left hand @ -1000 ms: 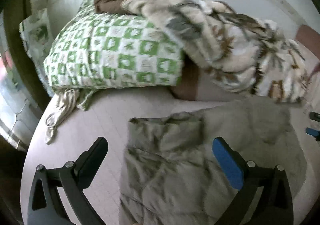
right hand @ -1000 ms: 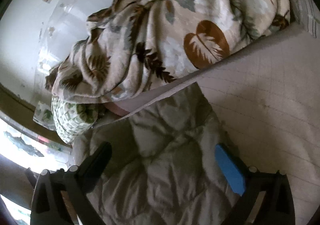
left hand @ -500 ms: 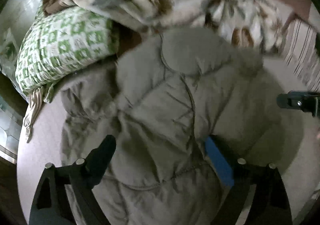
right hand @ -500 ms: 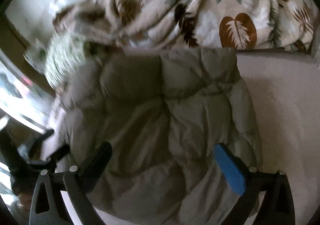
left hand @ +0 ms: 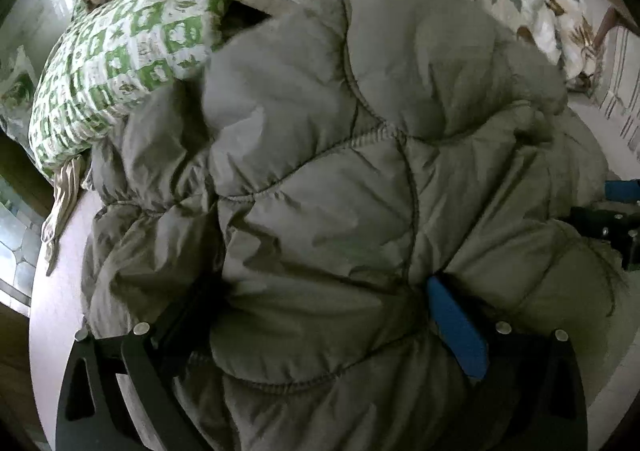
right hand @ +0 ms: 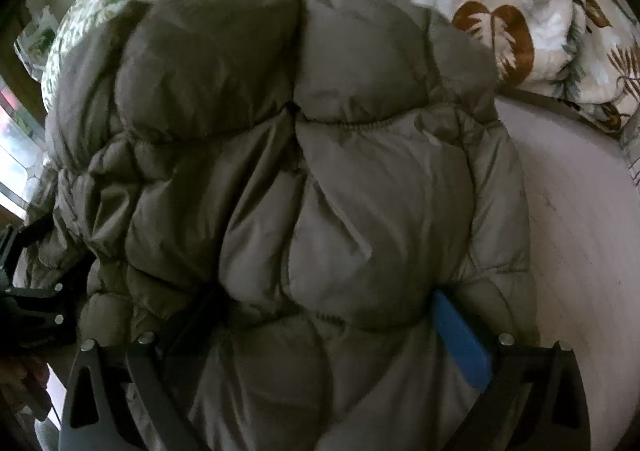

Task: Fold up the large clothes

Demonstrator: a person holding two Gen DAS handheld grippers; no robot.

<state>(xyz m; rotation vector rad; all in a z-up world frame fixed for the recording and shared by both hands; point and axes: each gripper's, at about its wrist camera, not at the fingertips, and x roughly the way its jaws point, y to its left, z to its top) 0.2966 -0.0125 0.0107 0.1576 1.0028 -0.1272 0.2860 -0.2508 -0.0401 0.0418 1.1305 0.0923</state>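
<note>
A grey-green quilted puffer jacket lies bunched on the bed and fills both wrist views; it also shows in the right wrist view. My left gripper is wide open, with its fingers pressed into the puffy fabric, which bulges up between them. My right gripper is also wide open and straddles a padded fold the same way. The right gripper shows at the right edge of the left wrist view. The fingertips are sunk in the fabric.
A green-and-white checked pillow lies at the back left. A leaf-print blanket is heaped behind the jacket. Pale bed sheet shows to the right. A window is at the far left.
Both grippers have moved forward and down onto the jacket, which now fills the views. The fingers, earlier above the fabric, are now pressed into it.
</note>
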